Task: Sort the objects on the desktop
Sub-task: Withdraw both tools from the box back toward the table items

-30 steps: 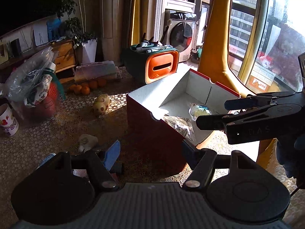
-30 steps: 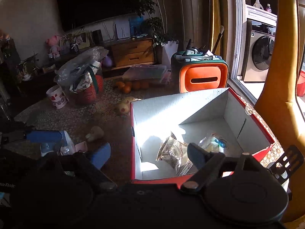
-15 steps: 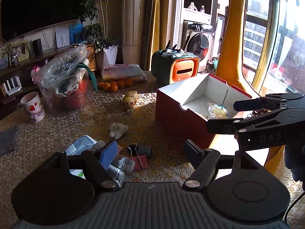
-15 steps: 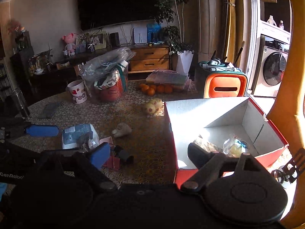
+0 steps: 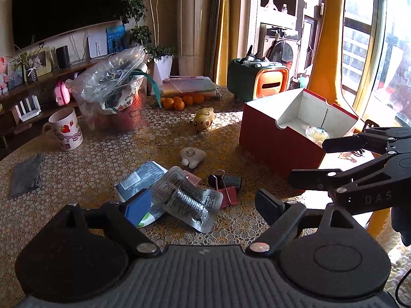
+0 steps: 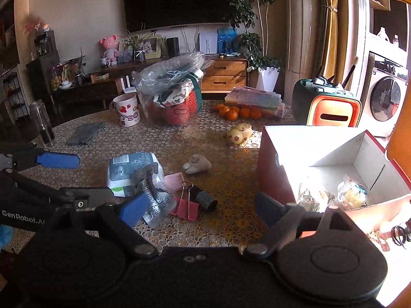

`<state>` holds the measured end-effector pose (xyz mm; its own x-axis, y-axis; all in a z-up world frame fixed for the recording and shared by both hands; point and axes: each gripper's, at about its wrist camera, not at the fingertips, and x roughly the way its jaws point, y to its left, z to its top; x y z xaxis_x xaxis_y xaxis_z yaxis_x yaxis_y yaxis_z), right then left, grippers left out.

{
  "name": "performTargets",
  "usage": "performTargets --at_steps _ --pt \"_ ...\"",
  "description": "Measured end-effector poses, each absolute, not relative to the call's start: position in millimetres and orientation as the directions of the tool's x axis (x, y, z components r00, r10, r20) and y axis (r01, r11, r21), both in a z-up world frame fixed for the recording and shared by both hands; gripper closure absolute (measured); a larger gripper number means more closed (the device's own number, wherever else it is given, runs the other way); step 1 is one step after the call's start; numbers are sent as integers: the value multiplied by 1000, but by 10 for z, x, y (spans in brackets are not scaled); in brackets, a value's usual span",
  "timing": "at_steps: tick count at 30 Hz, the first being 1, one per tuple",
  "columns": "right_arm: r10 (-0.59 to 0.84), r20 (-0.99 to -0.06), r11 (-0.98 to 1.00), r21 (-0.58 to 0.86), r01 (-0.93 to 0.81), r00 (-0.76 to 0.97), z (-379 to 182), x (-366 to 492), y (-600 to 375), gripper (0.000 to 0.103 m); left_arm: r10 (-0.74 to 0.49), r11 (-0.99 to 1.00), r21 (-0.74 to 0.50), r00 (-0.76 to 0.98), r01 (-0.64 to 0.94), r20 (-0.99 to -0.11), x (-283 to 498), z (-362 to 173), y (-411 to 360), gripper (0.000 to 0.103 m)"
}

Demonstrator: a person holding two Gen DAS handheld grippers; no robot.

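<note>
snack bags [image 6: 312, 200] show only from right; both tongs [image 5: 203, 205] [image 6: 200, 209] apart, empty.

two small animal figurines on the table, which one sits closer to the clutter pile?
The pale grey one, just beyond the pink clip and foil packet. The yellow one lies farther back, toward the oranges.

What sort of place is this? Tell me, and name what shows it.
Most likely a home living room. A wall-mounted television hangs above a wooden sideboard, a washing machine stands by the window, and the table carries a strawberry mug and oranges.
</note>
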<state>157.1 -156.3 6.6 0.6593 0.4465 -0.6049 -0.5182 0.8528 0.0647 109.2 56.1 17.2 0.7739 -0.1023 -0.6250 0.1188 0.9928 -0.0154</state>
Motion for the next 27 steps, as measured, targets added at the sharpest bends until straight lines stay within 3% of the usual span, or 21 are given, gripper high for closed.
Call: performTargets --at_steps 3,9,11,27 --pt "438 -607 853 47 -520 663 18 1555 -1488 13 -99 993 -17 776 113 -623 1087 102 674 0" --pt "450 -618 845 62 -531 644 -85 1578 -1396 12 -85 995 -17 779 94 -621 1119 -16 880 0" --pt "453 -619 845 68 -530 642 -117 1588 -1368 5 -85 996 -27 781 87 -619 1135 -58 959 0" --pt "480 -630 767 -38 -641 611 -382 1629 -913 7 -1 1000 -8 761 -5 -648 1536 -427 1336 0"
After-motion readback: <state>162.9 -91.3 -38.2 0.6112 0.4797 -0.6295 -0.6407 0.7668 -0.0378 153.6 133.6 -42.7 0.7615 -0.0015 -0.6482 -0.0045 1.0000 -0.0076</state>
